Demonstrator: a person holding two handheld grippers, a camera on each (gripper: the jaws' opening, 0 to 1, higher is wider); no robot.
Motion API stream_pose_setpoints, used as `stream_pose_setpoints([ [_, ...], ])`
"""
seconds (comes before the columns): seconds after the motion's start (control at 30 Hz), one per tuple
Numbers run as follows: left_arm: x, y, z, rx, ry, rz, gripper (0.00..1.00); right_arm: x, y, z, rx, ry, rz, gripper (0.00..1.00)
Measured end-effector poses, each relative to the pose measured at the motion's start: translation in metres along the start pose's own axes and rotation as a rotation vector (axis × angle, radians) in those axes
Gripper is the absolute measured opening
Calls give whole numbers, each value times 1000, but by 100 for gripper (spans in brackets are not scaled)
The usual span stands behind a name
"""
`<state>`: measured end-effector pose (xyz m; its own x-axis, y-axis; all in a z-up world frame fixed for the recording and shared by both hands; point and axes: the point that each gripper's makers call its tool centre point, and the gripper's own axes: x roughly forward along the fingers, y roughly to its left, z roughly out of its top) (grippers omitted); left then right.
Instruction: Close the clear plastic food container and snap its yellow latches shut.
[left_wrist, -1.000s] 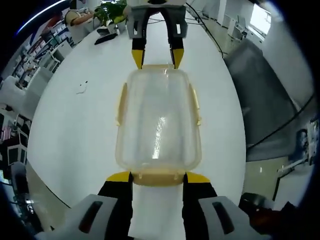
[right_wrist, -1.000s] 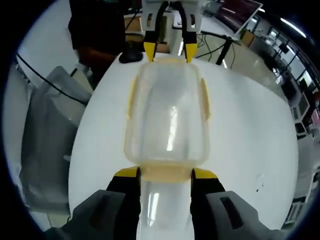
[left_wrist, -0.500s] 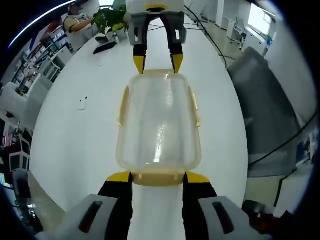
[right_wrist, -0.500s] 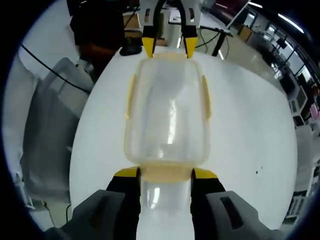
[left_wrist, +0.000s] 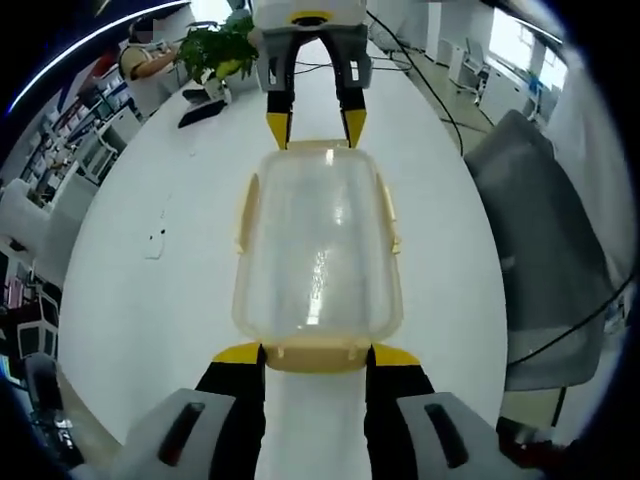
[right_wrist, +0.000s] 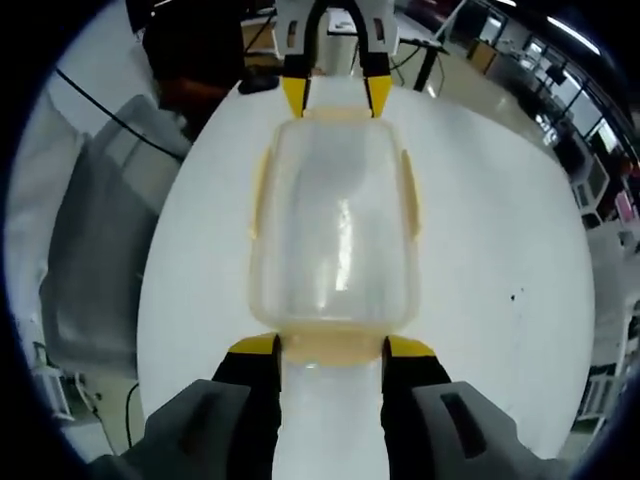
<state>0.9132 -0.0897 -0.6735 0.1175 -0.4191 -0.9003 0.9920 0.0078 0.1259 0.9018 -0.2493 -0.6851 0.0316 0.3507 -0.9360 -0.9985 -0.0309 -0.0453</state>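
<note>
The clear plastic container (left_wrist: 318, 250) with its lid on lies lengthwise between my two grippers, over the white table. My left gripper (left_wrist: 317, 355) is shut on the near yellow end latch (left_wrist: 317, 352). My right gripper (left_wrist: 315, 125) grips the far end. In the right gripper view the container (right_wrist: 335, 230) has my right gripper (right_wrist: 331, 350) shut on its near end latch (right_wrist: 331, 347), and my left gripper (right_wrist: 336, 100) holds the opposite end. The yellow side latches (left_wrist: 243, 210) (right_wrist: 408, 195) lie flat along the long sides.
The round white table (left_wrist: 130, 230) carries a black flat item (left_wrist: 200, 112) and a green plant (left_wrist: 220, 45) at its far side. A grey chair (left_wrist: 545, 250) (right_wrist: 95, 250) stands beside the table. A person (left_wrist: 150, 60) sits beyond.
The room behind has shifted in both views while the container keeps its place between the jaws; both grippers and the container have swung together. The grips are unchanged.
</note>
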Motion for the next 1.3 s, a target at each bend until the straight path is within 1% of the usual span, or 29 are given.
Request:
stream_pose_setpoints([
  [0.23, 15, 2, 12, 11, -5, -9, 32, -1, 2, -17, 18, 3, 2, 35],
  [0.4, 28, 4, 23, 19, -19, -4, 32, 0, 0, -34, 29, 21, 1, 35],
  [0.63, 41, 8, 33, 27, -37, -18, 32, 0, -2, -49, 47, 30, 6, 35],
  [1.1, 58, 9, 38, 24, -45, -23, 32, 8, -7, -63, 56, 53, 23, 36],
  [1.17, 60, 9, 39, 23, -47, -26, 32, 9, -8, -67, 52, 61, 24, 36],
  [1.3, 60, 9, 40, 19, -51, -27, 32, 10, -9, -69, 60, 56, 28, 36],
])
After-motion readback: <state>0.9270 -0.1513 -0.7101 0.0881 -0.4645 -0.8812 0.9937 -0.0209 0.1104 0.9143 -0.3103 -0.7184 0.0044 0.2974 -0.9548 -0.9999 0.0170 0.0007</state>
